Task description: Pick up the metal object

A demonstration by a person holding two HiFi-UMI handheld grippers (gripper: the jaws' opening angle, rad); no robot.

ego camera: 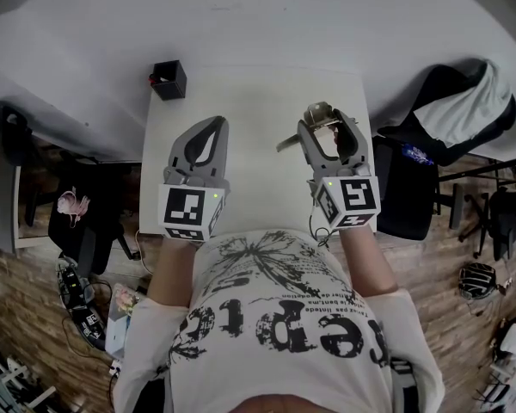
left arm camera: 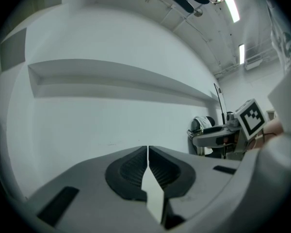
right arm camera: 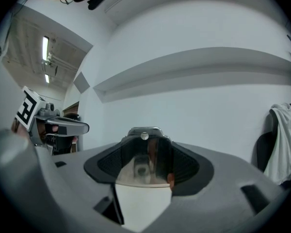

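Metal object (right arm camera: 144, 155): pinched in the right gripper (ego camera: 323, 119), held above the white surface (ego camera: 258, 93).
Right fingers: clamped on the shiny piece, one end poking out leftward.
Left gripper (ego camera: 212, 127): fingers pressed together, empty, hovering alongside.
Doing it well: I'd say hold a steady squeeze and a level wrist, because smooth metal likely slips.

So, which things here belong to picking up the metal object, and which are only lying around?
Job: metal object, gripped by the right gripper over the table.

Lying about: black box at the table's far left corner; chair with clothes on the right; left gripper, shut and empty.
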